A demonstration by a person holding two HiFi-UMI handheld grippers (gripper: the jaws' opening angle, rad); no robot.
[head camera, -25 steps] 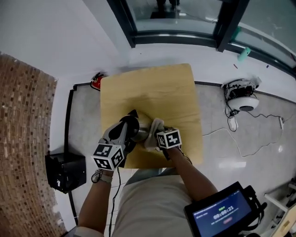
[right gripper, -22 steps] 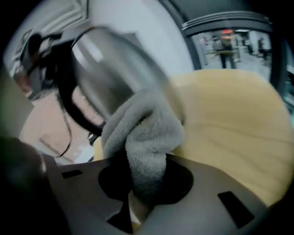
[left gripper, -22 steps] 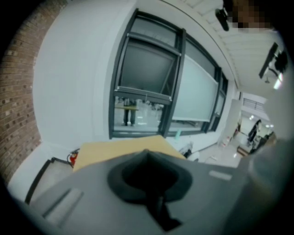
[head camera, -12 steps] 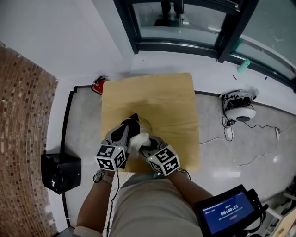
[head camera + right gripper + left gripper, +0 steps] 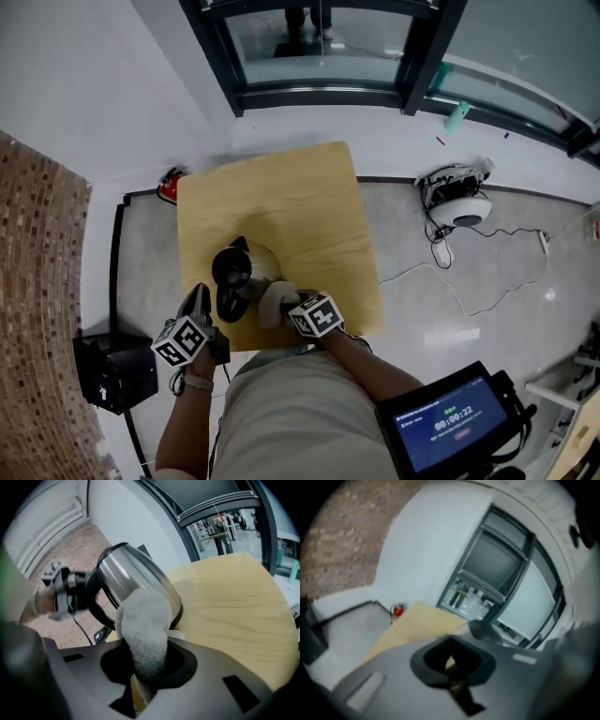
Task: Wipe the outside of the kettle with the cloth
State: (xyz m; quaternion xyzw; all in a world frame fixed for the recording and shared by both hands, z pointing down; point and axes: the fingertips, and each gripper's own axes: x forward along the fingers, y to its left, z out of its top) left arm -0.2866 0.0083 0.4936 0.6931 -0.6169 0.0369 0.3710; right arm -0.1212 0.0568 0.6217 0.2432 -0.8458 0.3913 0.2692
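Note:
A steel kettle (image 5: 239, 270) with a black lid and handle stands near the front of the wooden table (image 5: 291, 202). My right gripper (image 5: 286, 303) is shut on a white fluffy cloth (image 5: 275, 302), which presses against the kettle's right side. In the right gripper view the cloth (image 5: 143, 630) bulges up from between the jaws onto the shiny kettle (image 5: 126, 576). My left gripper (image 5: 199, 302) hangs off the table's front left corner, apart from the kettle's handle. Its view is blurred and the jaws' state does not show.
A black box (image 5: 117, 370) sits on the floor at the left by a brick wall. A red object (image 5: 169, 186) lies at the table's far left corner. A white device with cables (image 5: 455, 202) is on the floor at the right. Glass doors stand beyond.
My left gripper has come off the kettle and pulled back to the left front, off the table. The right gripper still holds the cloth against the kettle's side.

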